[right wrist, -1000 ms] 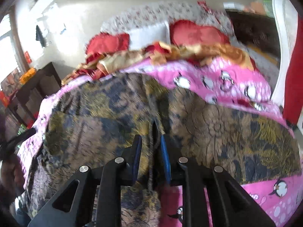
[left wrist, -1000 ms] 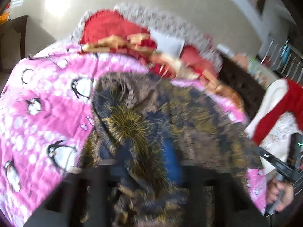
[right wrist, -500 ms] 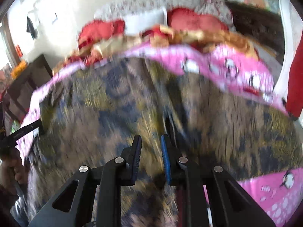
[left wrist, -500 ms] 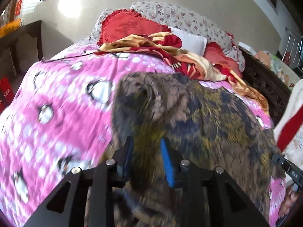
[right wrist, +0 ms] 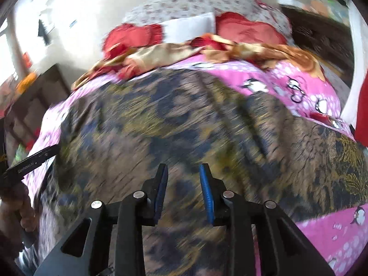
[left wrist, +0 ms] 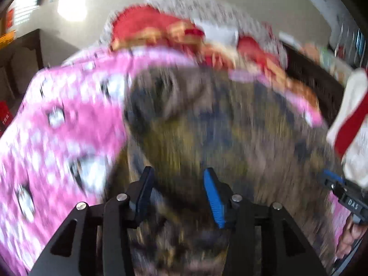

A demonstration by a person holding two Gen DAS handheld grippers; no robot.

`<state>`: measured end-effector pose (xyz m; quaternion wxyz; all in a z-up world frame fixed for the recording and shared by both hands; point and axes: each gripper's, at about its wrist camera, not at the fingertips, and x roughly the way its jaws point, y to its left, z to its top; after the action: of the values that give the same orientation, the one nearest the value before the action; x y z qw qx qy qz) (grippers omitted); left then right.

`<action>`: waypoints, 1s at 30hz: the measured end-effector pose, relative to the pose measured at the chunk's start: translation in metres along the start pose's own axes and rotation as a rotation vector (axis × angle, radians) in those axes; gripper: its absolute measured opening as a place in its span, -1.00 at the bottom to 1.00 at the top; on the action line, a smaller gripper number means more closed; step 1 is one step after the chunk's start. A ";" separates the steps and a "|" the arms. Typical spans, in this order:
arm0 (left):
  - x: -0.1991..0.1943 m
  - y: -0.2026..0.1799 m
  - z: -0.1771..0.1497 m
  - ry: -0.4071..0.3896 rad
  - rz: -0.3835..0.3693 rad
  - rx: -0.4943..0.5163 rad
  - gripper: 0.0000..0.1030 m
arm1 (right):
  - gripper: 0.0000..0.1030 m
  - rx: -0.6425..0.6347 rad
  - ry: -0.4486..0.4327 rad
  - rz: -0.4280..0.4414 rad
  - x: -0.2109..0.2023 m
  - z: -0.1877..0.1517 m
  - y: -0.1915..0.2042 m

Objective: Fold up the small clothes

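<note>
A brown, blue and gold patterned garment (left wrist: 230,124) (right wrist: 184,119) lies spread over the pink penguin bedsheet (left wrist: 64,119) (right wrist: 299,87). My left gripper (left wrist: 179,184) hovers low over its near left part. Its jaws are opening, and cloth shows under and between the blue pads, which do not press on it. My right gripper (right wrist: 184,181) is over the garment's near middle. Its jaws are also opening, with cloth below the gap. Each view catches the other gripper at its edge: the right gripper (left wrist: 345,195) and the left gripper (right wrist: 30,161). Both views are motion-blurred.
Red cushions (right wrist: 243,27), a floral pillow (right wrist: 197,4) and a crumpled red-gold cloth (right wrist: 161,55) lie at the head of the bed. Dark wooden furniture (right wrist: 39,96) stands at the left, a dark headboard (left wrist: 312,82) at the right. A white and red cloth (left wrist: 352,119) hangs at the right.
Both pairs of jaws have parted from the fold of cloth they pinched. The left gripper has sunk toward the bed. The garment now lies flatter and wider on the sheet.
</note>
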<state>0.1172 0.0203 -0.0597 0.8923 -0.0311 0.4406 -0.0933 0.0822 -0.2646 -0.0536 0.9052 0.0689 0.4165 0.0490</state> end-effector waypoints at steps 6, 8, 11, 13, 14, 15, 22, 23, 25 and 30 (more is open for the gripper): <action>0.000 0.003 -0.008 0.018 -0.012 -0.037 0.03 | -0.23 0.070 -0.008 0.008 -0.014 -0.020 -0.014; -0.015 0.001 -0.012 -0.025 -0.029 -0.035 0.32 | -0.22 0.145 -0.105 0.014 -0.054 -0.023 -0.049; -0.021 -0.010 -0.033 -0.060 -0.041 0.028 0.65 | -0.12 0.295 -0.209 -0.049 -0.105 -0.041 -0.128; -0.008 -0.017 -0.045 0.013 -0.021 0.073 0.65 | -0.08 0.462 -0.258 -0.066 -0.125 -0.064 -0.195; -0.010 -0.019 -0.044 -0.004 -0.020 0.076 0.71 | -0.08 0.586 -0.269 -0.066 -0.132 -0.078 -0.235; -0.009 -0.018 -0.042 -0.010 -0.028 0.070 0.73 | -0.08 0.706 -0.276 -0.058 -0.136 -0.094 -0.269; -0.010 -0.022 -0.040 0.008 -0.017 0.078 0.76 | -0.07 1.340 -0.344 0.175 -0.118 -0.178 -0.404; -0.010 -0.022 -0.039 0.008 -0.017 0.078 0.76 | -0.06 1.339 -0.324 0.189 -0.112 -0.175 -0.407; -0.011 -0.020 -0.038 0.009 -0.016 0.079 0.77 | -0.05 1.334 -0.271 0.223 -0.094 -0.168 -0.412; -0.003 -0.021 -0.040 0.010 -0.012 0.079 0.78 | -0.04 1.302 -0.272 0.161 -0.068 -0.151 -0.421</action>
<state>0.0809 0.0009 -0.0789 0.8899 0.0019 0.4410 -0.1162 -0.0637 -0.6767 -0.1695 0.7169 0.6375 0.2367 -0.1539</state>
